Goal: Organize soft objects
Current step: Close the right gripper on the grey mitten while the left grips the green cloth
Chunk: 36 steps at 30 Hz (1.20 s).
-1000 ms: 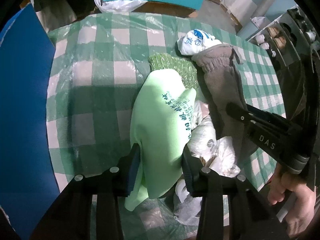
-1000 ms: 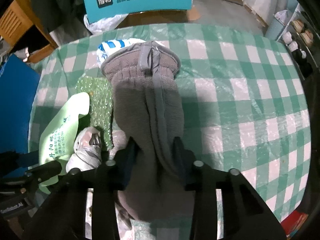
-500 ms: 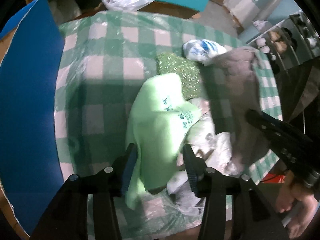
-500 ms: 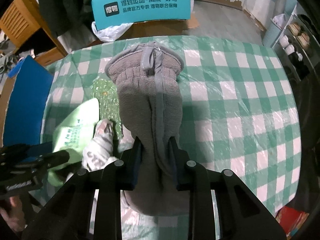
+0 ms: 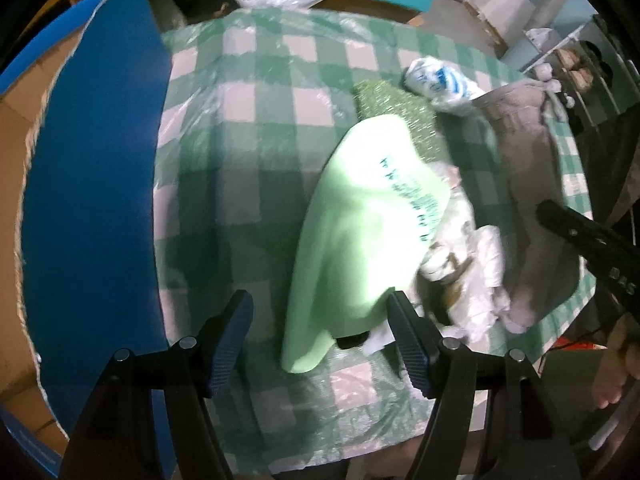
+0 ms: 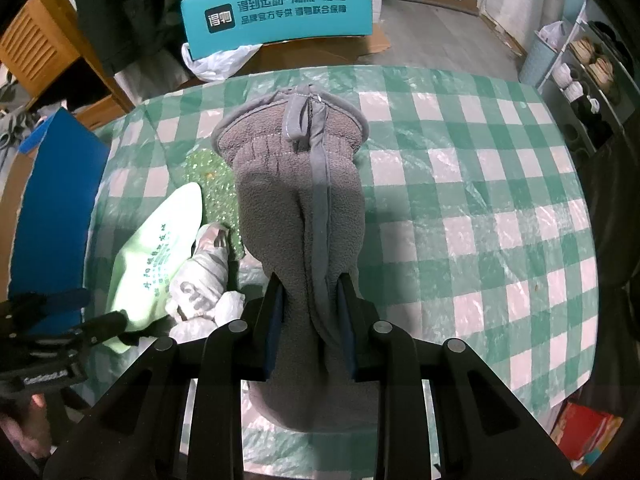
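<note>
Right gripper (image 6: 308, 320) clamps grey mitten (image 6: 300, 200), long axis pointing far. Left gripper (image 5: 320, 336) wide, green bag (image 5: 360, 232) just ahead, right of centre.

Counter (image 6: 500, 208) covered with a green-and-white checked cloth under clear plastic film. Blue board (image 5: 92, 200) standing along the counter's left edge, cardboard showing behind it. Teal sign (image 6: 280, 8) with white Chinese lettering beyond the far edge; a white plastic bag (image 6: 212, 62) just below it. Shelf unit (image 6: 584, 68) at far right holding small ceramic vessels. Wooden furniture (image 6: 36, 48) at far left.
</note>
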{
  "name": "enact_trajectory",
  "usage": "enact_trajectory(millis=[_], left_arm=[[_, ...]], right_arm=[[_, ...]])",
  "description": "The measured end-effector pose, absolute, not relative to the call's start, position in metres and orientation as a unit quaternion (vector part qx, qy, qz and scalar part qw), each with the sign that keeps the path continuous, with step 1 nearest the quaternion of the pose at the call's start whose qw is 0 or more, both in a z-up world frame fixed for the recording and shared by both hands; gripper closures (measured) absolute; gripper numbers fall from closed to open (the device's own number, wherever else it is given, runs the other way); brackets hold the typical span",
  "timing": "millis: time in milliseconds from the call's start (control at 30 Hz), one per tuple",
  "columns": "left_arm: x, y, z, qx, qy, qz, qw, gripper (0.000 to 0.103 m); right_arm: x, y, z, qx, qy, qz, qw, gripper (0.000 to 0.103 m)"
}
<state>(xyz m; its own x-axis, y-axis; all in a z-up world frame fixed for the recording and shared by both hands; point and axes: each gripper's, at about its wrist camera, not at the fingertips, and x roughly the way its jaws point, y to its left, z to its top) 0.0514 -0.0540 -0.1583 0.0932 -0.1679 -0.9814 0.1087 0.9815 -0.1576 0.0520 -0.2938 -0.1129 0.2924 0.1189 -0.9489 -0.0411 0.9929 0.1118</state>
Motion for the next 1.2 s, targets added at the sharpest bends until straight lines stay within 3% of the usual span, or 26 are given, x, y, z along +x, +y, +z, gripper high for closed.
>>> enact_trajectory(millis=[233,733,800,867,967,1200], left_arm=[[0.063,-0.057,-0.158,-0.054,0.662,-0.099,0.741,0.032],[0.098,-0.106,-0.177,0.013,0.658,-0.139,0.740,0.031],[0.101,-0.105,-0.176,-0.001,0.653,-0.141,0.744,0.038],[0.104,-0.100,-0.174,-0.016,0.650,-0.146,0.746,0.058],[0.108,-0.096,-0.171,-0.024,0.645,-0.150,0.749,0.077],[0.101,-0.084,-0.154,-0.027,0.634,-0.154,0.758,0.084]], right_arm=[[0.047,-0.295,-0.113,0.037,0.592,0.052,0.804,0.079],[0.048,-0.309,-0.118,0.056,0.595,0.046,0.800,0.079],[0.049,-0.311,-0.119,0.058,0.596,0.046,0.799,0.079],[0.049,-0.310,-0.119,0.060,0.597,0.047,0.799,0.079],[0.050,-0.308,-0.119,0.059,0.597,0.049,0.799,0.079],[0.050,-0.308,-0.117,0.060,0.595,0.051,0.800,0.079]])
